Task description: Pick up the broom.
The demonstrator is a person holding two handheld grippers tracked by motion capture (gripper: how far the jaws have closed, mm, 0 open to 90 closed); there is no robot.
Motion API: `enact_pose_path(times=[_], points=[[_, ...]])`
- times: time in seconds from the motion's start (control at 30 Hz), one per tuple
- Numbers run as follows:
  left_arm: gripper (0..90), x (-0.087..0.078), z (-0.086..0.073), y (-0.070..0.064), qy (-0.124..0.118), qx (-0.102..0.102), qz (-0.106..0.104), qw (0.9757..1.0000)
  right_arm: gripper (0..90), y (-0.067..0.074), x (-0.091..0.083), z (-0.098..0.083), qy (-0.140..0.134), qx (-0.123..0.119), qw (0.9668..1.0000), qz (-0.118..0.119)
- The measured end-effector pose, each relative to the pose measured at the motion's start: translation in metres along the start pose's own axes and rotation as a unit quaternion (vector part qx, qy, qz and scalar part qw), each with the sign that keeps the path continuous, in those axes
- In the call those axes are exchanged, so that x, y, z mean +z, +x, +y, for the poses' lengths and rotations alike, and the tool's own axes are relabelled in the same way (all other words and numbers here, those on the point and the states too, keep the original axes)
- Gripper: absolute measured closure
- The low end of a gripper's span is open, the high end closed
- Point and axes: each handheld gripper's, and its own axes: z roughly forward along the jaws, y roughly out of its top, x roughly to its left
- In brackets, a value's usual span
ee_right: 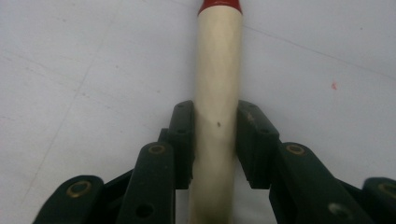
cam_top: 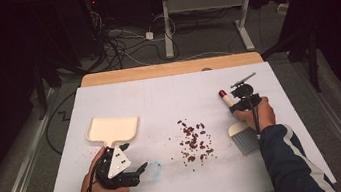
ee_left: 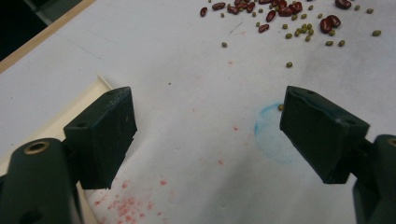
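The right gripper (ee_right: 217, 135) is clamped on the brush handle (ee_right: 218, 84), its jaws pressed against both sides of the smooth, cream, round wooden shaft, which ends in a red tip. In the high view the brush (cam_top: 240, 129) lies at about 3 o'clock on the desk (cam_top: 158, 97), its flat grey bristle head toward the person and its handle pointing to 12 o'clock. The left gripper (ee_left: 205, 135) has its blocky black jaws wide apart and holds nothing, hovering over white paper stained with red flecks and a faint blue ring. The cream plastic dustpan (cam_top: 111, 129) rests at 9 o'clock, just beyond that gripper. Glossy red beans (cam_top: 194, 140) mixed with small green ones lie scattered at the centre.
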Motion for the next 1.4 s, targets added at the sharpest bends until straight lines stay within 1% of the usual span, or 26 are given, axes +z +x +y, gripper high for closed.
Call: enact_pose_path(times=[0.03, 0.17, 0.23, 0.3, 0.4, 0.5, 0.57, 0.63, 0.77, 0.8, 0.83, 0.87, 0.9, 0.97, 1.0, 1.03, 1.07, 1.1, 1.17, 1.2, 1.23, 1.27, 1.3, 1.33, 1.37, 1.4], points=[[17.7, 0.0, 0.0, 0.001, 0.0, -0.003, 0.001, 1.0, 70.4, 0.0, 0.0, 0.0, 0.0, 0.0, 1.0, 0.0], [17.7, 0.0, -0.002, 0.001, 0.002, -0.007, 0.003, 1.0, 70.5, -0.002, -0.01, -0.011, -0.053, -0.003, 0.9985, 0.014], [17.7, -0.002, -0.002, 0.0, 0.003, -0.008, 0.004, 1.0, 70.5, -0.004, -0.019, -0.016, -0.081, -0.005, 0.9965, 0.018], [17.7, -0.003, -0.003, 0.0, 0.005, -0.011, 0.007, 0.9999, 70.5, -0.007, -0.029, -0.021, -0.113, -0.007, 0.9932, 0.027], [17.7, -0.004, -0.003, 0.0, 0.004, -0.015, 0.009, 0.9998, 70.6, -0.01, -0.048, -0.032, -0.168, -0.01, 0.9846, 0.047], [17.8, -0.004, -0.003, -0.001, 0.005, -0.018, 0.01, 0.9998, 70.5, -0.009, -0.068, -0.049, -0.227, -0.016, 0.9719, 0.06], [17.9, -0.004, -0.002, -0.002, 0.004, -0.021, 0.009, 0.9997, 70.5, -0.007, -0.083, -0.059, -0.258, -0.028, 0.9632, 0.069], [17.8, -0.006, 0.002, -0.005, -0.004, -0.026, 0.004, 0.9996, 70.5, -0.008, -0.099, -0.07, -0.281, -0.028, 0.9569, 0.067], [17.8, -0.008, 0.01, -0.009, -0.015, -0.033, -0.003, 0.9993, 70.5, -0.01, -0.12, -0.086, -0.32, -0.021, 0.944, 0.077], [17.8, -0.008, 0.018, -0.014, -0.027, -0.036, -0.013, 0.9989, 70.6, -0.009, -0.125, -0.089, -0.33, -0.019, 0.9409, 0.075], [17.6, -0.009, 0.023, -0.016, -0.037, -0.033, -0.016, 0.9986, 70.6, -0.008, -0.13, -0.091, -0.338, -0.021, 0.9379, 0.073], [17.4, -0.009, 0.023, -0.016, -0.037, -0.033, -0.016, 0.9986, 70.5, -0.008, -0.134, -0.093, -0.348, -0.022, 0.9341, 0.075], [17.4, -0.008, 0.034, -0.021, -0.052, -0.039, -0.043, 0.997, 70.6, -0.006, -0.138, -0.094, -0.357, -0.022, 0.9307, 0.077], [16.8, -0.004, 0.046, -0.024, -0.062, -0.046, -0.086, 0.9933, 70.6, -0.002, -0.146, -0.095, -0.372, -0.021, 0.9247, 0.08], [16.4, -0.001, 0.053, -0.027, -0.07, -0.047, -0.101, 0.9913, 70.5, 0.0, -0.149, -0.095, -0.38, -0.022, 0.921, 0.083], [16.4, -0.001, 0.053, -0.027, -0.07, -0.047, -0.101, 0.9913, 70.5, 0.004, -0.151, -0.095, -0.385, -0.023, 0.9187, 0.083], [16.4, 0.002, 0.062, -0.031, -0.081, -0.048, -0.12, 0.9883, 70.5, 0.004, -0.151, -0.095, -0.385, -0.023, 0.9187, 0.083], [16.5, 0.004, 0.069, -0.034, -0.087, -0.047, -0.132, 0.9864, 70.5, 0.011, -0.155, -0.095, -0.393, -0.032, 0.9155, 0.08], [17.0, 0.01, 0.087, -0.043, -0.107, -0.043, -0.158, 0.9807, 70.5, 0.022, -0.159, -0.094, -0.4, -0.039, 0.9127, 0.075], [17.2, 0.016, 0.105, -0.056, -0.123, -0.031, -0.169, 0.9774, 70.5, 0.027, -0.16, -0.093, -0.404, -0.044, 0.9107, 0.076], [18.2, 0.02, 0.114, -0.063, -0.128, -0.024, -0.167, 0.9773, 70.5, 0.032, -0.162, -0.093, -0.408, -0.047, 0.9086, 0.078], [19.3, 0.02, 0.114, -0.063, -0.128, -0.024, -0.167, 0.9773, 70.5, 0.037, -0.163, -0.092, -0.413, -0.049, 0.906, 0.08], [19.6, 0.024, 0.122, -0.07, -0.129, -0.016, -0.16, 0.9785, 70.5, 0.043, -0.164, -0.091, -0.418, -0.053, 0.9033, 0.081], [19.7, 0.031, 0.13, -0.079, -0.131, -0.007, -0.156, 0.979, 70.5, 0.051, -0.166, -0.092, -0.43, -0.051, 0.8978, 0.079], [20.3, 0.039, 0.139, -0.088, -0.132, -0.004, -0.158, 0.9785, 70.5, 0.055, -0.167, -0.093, -0.437, -0.051, 0.8944, 0.078], [20.5, 0.039, 0.139, -0.088, -0.132, -0.004, -0.158, 0.9785, 70.5, 0.061, -0.168, -0.092, -0.438, -0.057, 0.8938, 0.076]])
